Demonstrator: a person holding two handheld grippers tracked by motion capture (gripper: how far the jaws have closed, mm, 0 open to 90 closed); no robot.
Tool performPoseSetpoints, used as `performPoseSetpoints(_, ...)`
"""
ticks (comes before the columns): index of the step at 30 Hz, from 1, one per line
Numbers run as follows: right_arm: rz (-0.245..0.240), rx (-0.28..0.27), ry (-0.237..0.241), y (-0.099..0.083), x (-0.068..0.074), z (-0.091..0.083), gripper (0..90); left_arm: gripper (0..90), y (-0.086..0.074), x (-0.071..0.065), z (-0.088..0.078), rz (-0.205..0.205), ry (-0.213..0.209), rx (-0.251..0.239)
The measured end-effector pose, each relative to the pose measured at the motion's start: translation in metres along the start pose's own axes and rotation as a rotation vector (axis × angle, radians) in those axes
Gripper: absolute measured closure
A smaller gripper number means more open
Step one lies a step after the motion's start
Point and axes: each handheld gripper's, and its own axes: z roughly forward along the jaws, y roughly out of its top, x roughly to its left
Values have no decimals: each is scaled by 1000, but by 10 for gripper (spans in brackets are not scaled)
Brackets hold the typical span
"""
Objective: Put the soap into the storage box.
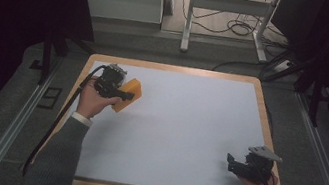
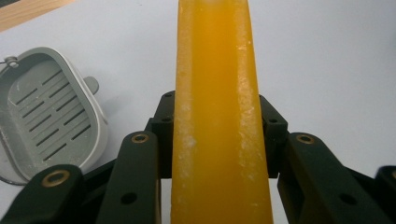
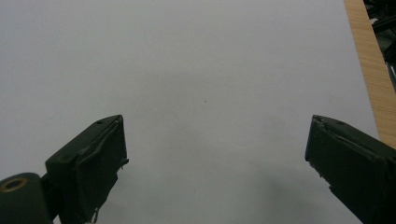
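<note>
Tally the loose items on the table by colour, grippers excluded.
Orange: 1, soap bar, clamped in the left gripper
Grey: 1, slotted soap dish
Total: 2

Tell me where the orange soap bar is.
The orange soap bar sits clamped in the left gripper, far-left on the table; the grey soap dish lies beside it.
</note>
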Motion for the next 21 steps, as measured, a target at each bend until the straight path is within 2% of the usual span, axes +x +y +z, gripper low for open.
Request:
performPoseSetpoints(12, 0, 3, -3, -1, 0, 1, 54, 607, 10, 16, 5, -55, 13, -23)
performPoseSetpoints(21, 6, 7, -6, -1, -1, 1, 54, 606, 11, 29, 11, -86, 20, -5)
